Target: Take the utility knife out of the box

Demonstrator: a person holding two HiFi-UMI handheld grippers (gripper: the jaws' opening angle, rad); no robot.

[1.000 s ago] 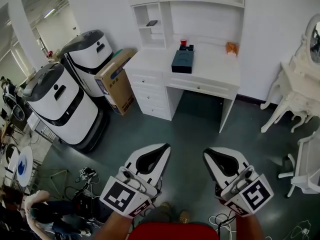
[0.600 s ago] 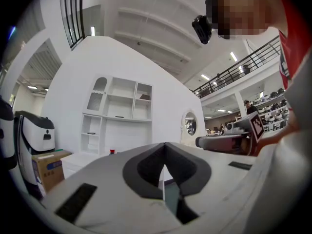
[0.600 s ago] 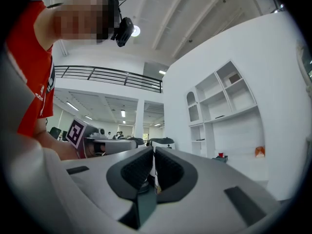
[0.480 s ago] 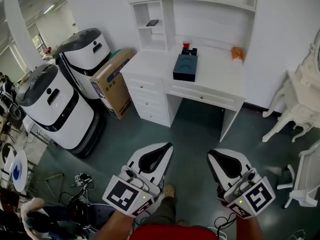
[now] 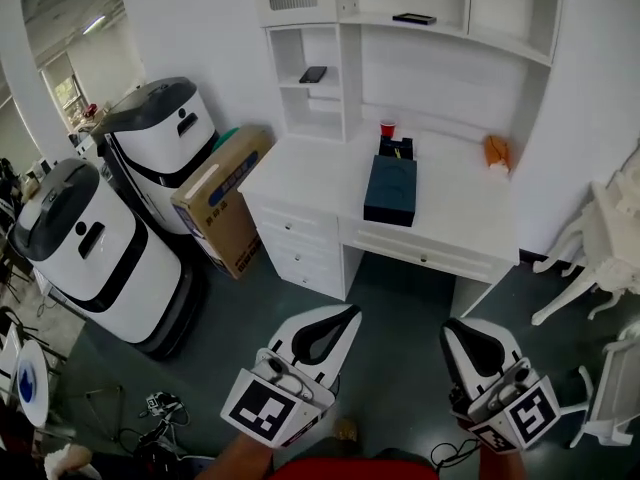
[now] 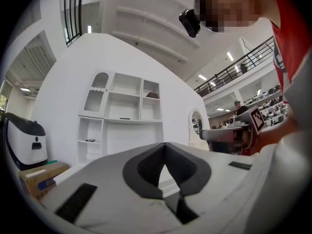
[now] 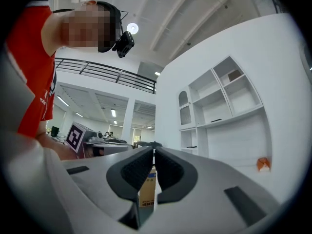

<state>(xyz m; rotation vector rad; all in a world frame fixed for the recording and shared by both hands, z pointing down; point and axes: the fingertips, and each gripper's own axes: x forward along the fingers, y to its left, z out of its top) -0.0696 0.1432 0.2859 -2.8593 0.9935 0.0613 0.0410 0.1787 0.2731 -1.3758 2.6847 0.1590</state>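
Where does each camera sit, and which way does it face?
Head view: on the person's head, looking down at the desk; left tongs, right tongs show.
Left gripper view: on the left tongs, facing the shelves; red shirt at right.
Right gripper view: on the right tongs, likewise; red shirt at left.
All share the shelves.

My left claw [image 5: 350,311] and right claw [image 5: 456,326] are white moulded shells lined with black padding. Each carries a marker cube [image 5: 265,411] of black-and-white squares. I wear a red shirt [image 5: 350,470] and a black head camera [image 7: 126,43].
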